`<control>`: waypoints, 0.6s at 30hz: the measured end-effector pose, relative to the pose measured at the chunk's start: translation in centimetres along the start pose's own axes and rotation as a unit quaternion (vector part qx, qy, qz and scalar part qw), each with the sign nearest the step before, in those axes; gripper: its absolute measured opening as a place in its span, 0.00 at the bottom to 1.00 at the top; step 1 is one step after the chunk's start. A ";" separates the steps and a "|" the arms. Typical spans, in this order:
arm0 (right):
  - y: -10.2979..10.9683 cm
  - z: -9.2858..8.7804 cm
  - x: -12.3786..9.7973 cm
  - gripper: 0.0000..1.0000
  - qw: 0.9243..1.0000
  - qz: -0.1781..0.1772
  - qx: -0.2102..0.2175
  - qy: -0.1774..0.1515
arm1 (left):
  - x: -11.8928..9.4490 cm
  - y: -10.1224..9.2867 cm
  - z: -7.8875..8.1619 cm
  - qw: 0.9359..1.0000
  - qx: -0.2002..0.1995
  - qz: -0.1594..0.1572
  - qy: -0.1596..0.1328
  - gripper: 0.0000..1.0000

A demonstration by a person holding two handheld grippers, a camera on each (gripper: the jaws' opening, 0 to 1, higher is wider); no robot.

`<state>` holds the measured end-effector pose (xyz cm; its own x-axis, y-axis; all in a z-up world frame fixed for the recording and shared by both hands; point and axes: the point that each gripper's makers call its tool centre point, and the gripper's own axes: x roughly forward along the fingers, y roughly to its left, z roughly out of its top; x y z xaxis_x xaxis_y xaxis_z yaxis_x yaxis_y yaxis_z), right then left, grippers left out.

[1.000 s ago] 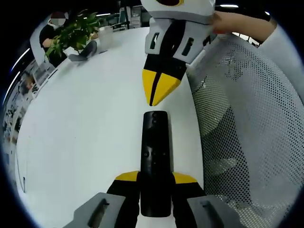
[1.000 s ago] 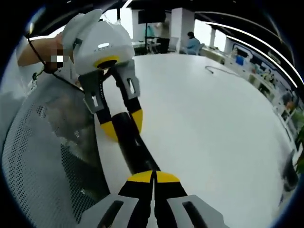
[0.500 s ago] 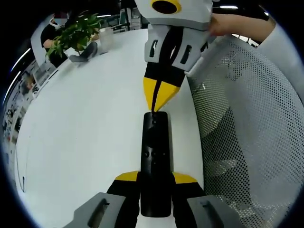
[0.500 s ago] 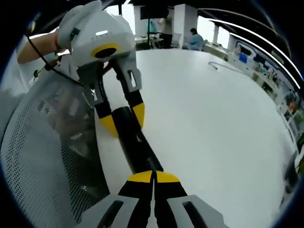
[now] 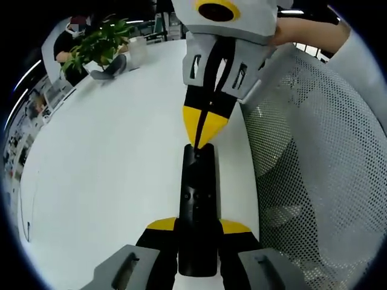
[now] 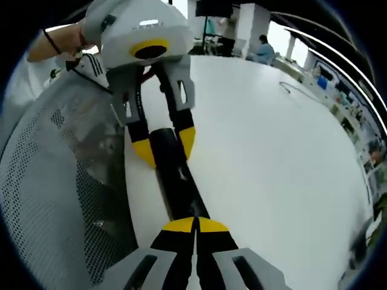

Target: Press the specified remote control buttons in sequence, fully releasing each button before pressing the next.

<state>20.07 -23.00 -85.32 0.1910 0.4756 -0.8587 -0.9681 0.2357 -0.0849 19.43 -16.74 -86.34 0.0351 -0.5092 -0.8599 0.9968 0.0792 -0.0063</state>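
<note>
Two grippers are seen over the white desk point(image 5: 109, 169); the black remote control point(image 5: 198, 205) is clamped near one end between the left gripper's point(image 5: 198, 226) yellow-tipped fingers; the right gripper's point(image 5: 204, 136) fingers are pressed together, tips touching its far end; a potted plant point(image 5: 97, 39) appears in the left gripper view, a cable point(image 6: 296, 90) in the right gripper view.

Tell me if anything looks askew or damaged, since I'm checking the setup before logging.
Nothing stands out: the slim black remote control lies straight in the left tongs, and the shut right tongs touch its far end.
</note>
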 end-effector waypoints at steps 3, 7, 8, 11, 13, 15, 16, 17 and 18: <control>0.1 0.1 0.1 0.00 1.000 0.005 -0.013 0.025 | -0.1 0.0 -0.1 1.000 -0.009 0.005 -0.018 0.24; 0.0 0.1 0.3 0.00 0.997 0.022 -0.018 0.068 | -0.1 0.0 0.1 0.997 -0.034 0.020 -0.060 0.24; 0.0 0.0 0.4 0.00 0.996 0.030 -0.028 0.082 | -0.1 -0.1 0.0 0.997 -0.035 0.022 -0.064 0.24; -0.1 0.1 0.5 0.00 0.994 0.038 -0.027 0.099 | -0.2 -0.3 0.1 0.995 -0.045 0.028 -0.086 0.24; -0.2 0.1 0.5 0.00 0.993 0.042 -0.027 0.107 | -0.2 -0.2 0.1 0.992 -0.048 0.033 -0.109 0.24; -0.3 0.0 0.5 0.00 0.992 0.045 -0.005 0.119 | -0.3 -0.2 0.2 0.990 -0.044 0.032 -0.133 0.24; -0.3 0.0 0.5 0.00 0.992 0.046 -0.012 0.120 | -0.3 -0.2 0.2 0.988 -0.045 0.032 -0.142 0.24; -0.2 0.0 0.5 0.00 0.991 0.050 -0.021 0.125 | -0.4 -0.2 0.2 0.987 -0.042 0.032 -0.155 0.24; -0.2 0.0 0.5 0.00 0.990 0.051 -0.021 0.127 | -0.4 -0.3 0.2 0.985 -0.038 0.032 -0.164 0.24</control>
<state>20.34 -22.83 -85.78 0.0497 0.2644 -0.9631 -0.9874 0.1584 -0.0074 19.16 -16.72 -85.92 0.1319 -0.7500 -0.6481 0.9839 0.1786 -0.0066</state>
